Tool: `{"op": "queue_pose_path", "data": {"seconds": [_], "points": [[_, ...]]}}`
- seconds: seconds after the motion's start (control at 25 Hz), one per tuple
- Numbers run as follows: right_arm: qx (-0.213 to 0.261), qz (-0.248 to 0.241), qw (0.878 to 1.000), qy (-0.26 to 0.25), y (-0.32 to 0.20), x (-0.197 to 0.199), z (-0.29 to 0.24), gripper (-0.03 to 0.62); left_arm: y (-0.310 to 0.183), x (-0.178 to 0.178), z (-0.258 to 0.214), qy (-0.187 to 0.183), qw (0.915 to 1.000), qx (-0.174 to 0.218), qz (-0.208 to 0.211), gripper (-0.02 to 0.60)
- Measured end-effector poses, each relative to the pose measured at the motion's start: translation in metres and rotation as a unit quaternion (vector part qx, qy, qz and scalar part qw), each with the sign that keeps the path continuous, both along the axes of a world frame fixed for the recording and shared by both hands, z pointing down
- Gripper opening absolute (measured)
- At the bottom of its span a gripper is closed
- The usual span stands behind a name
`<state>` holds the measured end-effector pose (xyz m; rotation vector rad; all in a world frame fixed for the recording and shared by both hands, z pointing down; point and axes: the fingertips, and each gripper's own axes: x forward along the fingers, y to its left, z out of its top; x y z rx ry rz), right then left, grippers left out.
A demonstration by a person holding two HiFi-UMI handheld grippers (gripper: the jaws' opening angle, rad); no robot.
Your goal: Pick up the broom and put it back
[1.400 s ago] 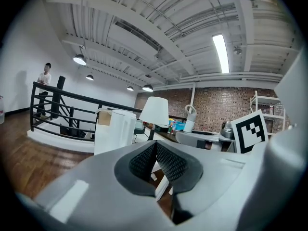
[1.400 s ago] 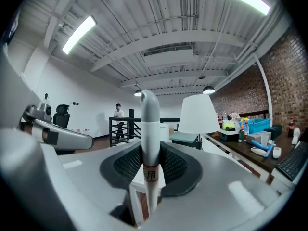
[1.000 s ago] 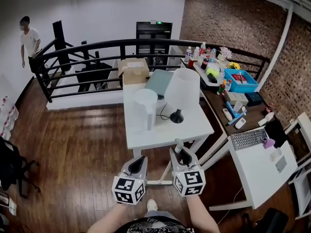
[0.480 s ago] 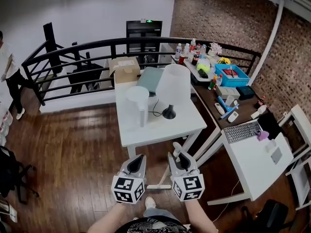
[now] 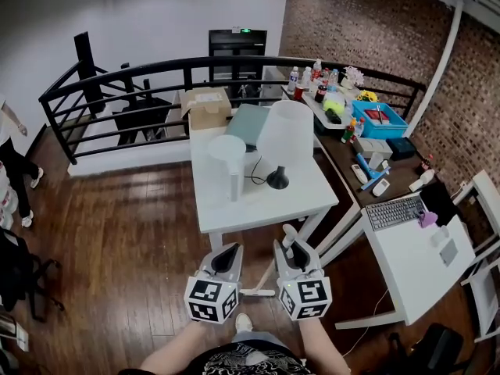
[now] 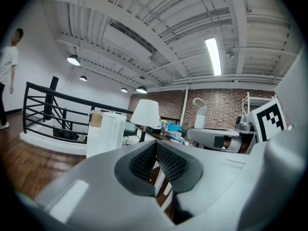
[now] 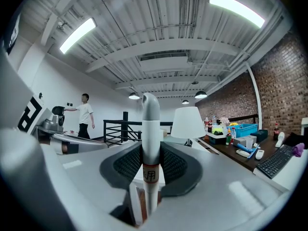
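Observation:
The broom has a pale grey-white handle (image 7: 150,143) with a rounded top and a small label, and it stands upright between the jaws of my right gripper (image 7: 150,166), which is shut on it. In the head view the handle's top (image 5: 289,233) sticks up above the right gripper (image 5: 290,250), and the shaft slants down to a flat white head (image 5: 258,292) near the wooden floor. My left gripper (image 5: 227,254) hangs beside it to the left, apart from the broom. Its ribbed pads (image 6: 166,161) are pressed together on nothing.
Straight ahead stands a white table (image 5: 234,205) with a white lamp (image 5: 286,135), a white cylinder (image 5: 229,162) and a cardboard box (image 5: 206,106). A black railing (image 5: 117,76) runs behind it. At right are a cluttered counter and a white desk with a keyboard (image 5: 398,212). A person (image 5: 9,162) stands at the far left edge.
Both grippers keep their places, the right one still holding the broom. The person at the back left has walked down to the picture's left edge. The head view has shifted slightly.

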<state>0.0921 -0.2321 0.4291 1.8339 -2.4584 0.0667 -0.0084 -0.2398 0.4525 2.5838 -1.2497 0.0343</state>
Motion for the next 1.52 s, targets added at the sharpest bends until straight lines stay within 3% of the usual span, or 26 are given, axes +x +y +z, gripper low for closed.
{"op": "queue_pose_path", "data": {"seconds": [1.2, 1.52], "points": [[-0.066, -0.070, 0.995, 0.023, -0.102, -0.026, 0.119, 0.095, -0.053, 0.002, 0.040, -0.038, 0.9985, -0.028, -0.025, 0.005], [-0.097, -0.095, 0.990, 0.039, -0.124, -0.034, 0.153, 0.095, -0.062, -0.003, 0.051, -0.042, 0.9970, -0.042, -0.050, 0.005]]}}
